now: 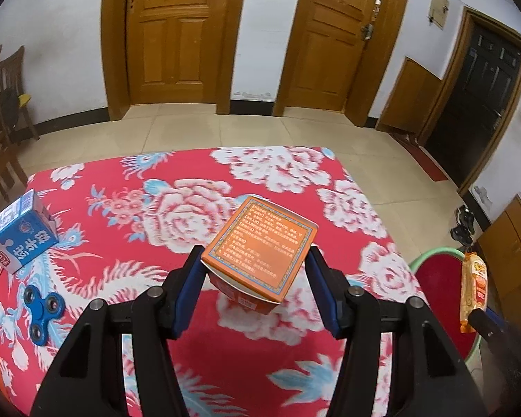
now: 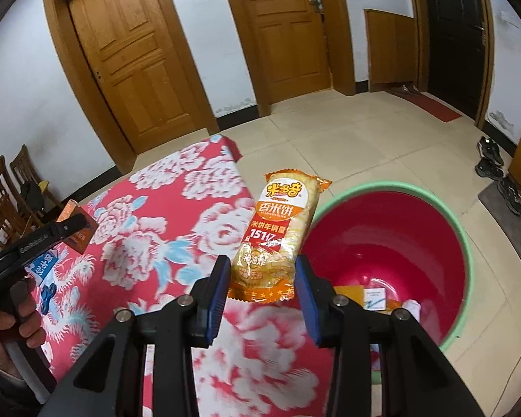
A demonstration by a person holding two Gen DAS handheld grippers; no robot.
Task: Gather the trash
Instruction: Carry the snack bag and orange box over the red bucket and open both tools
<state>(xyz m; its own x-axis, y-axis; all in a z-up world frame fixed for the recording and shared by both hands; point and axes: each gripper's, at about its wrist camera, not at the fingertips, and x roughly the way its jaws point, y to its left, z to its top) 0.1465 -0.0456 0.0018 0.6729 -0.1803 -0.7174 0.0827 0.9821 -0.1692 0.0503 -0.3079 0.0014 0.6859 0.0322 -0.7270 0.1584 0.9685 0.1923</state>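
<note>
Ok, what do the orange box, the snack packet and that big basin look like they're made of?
Orange box: printed cardboard by the look of it, with crisp folded edges and a matte face.
Snack packet: thin plastic film, glossy, with crimped ends and the contents showing through.
Basin: likely moulded plastic, with a smooth shiny red inside and a green rim.
</note>
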